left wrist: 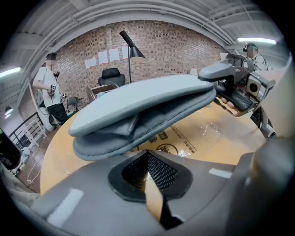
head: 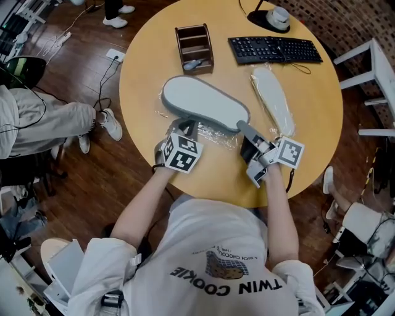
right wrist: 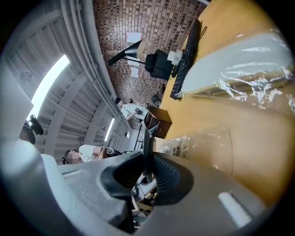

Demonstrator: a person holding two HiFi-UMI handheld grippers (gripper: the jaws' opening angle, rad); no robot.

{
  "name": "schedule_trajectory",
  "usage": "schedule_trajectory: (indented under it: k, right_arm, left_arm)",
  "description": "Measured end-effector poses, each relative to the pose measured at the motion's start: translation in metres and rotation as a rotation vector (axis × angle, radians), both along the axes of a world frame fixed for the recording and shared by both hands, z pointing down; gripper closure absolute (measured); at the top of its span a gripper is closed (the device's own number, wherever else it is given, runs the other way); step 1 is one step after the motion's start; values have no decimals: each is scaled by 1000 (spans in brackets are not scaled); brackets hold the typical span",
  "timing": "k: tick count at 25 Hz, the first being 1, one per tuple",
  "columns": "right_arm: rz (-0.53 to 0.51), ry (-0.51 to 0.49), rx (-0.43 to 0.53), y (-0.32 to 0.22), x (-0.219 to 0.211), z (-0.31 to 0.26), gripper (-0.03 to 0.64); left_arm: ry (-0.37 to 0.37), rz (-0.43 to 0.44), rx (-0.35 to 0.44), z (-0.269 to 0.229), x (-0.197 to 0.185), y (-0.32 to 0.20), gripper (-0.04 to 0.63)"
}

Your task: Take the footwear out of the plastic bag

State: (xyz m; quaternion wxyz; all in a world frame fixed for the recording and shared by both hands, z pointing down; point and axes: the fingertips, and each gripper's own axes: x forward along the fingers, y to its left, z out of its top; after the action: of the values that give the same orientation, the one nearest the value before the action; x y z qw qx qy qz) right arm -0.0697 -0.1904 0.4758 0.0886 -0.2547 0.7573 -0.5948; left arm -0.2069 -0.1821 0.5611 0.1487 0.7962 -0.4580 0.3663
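Observation:
A grey slipper (head: 203, 102) hangs sole up just over the round wooden table (head: 148, 68). My right gripper (head: 242, 128) is shut on its near right end; in the left gripper view that gripper (left wrist: 239, 87) pinches the slipper (left wrist: 143, 106) at its tip. In the right gripper view a thin dark edge sits between the right gripper's (right wrist: 147, 156) jaws. A crumpled clear plastic bag (head: 213, 133) lies under the slipper. My left gripper (head: 187, 128) stands at the bag's near left edge, jaws closed to a sliver on the plastic bag (left wrist: 179, 143). A second slipper (head: 273, 99) lies wrapped in plastic to the right.
A black keyboard (head: 274, 49) and a lamp base (head: 271, 18) sit at the table's far side, and a brown wooden organizer (head: 194, 46) stands behind the slipper. A seated person's legs (head: 55, 120) are left of the table. A white chair (head: 370, 80) stands to the right.

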Motion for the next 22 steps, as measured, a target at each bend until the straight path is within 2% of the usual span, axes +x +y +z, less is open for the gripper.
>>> schedule_trajectory:
  k: [3, 8, 11, 15, 22]
  right_arm:
    - [13, 55, -16, -4, 1, 14, 554]
    - [56, 225, -83, 1, 8, 35, 551]
    - [26, 264, -8, 1, -2, 33, 548]
    - [-31, 464, 80, 4, -2, 39, 535]
    - [-66, 735, 193, 2, 4, 46, 489]
  left_arm:
    - [-4, 6, 6, 0, 0, 0, 597]
    - [4, 26, 16, -3, 1, 3, 597]
    - [51, -4, 31, -12, -2, 6, 597]
    - [106, -29, 49, -26, 0, 12, 597]
    - [175, -31, 84, -49, 22, 18, 597]
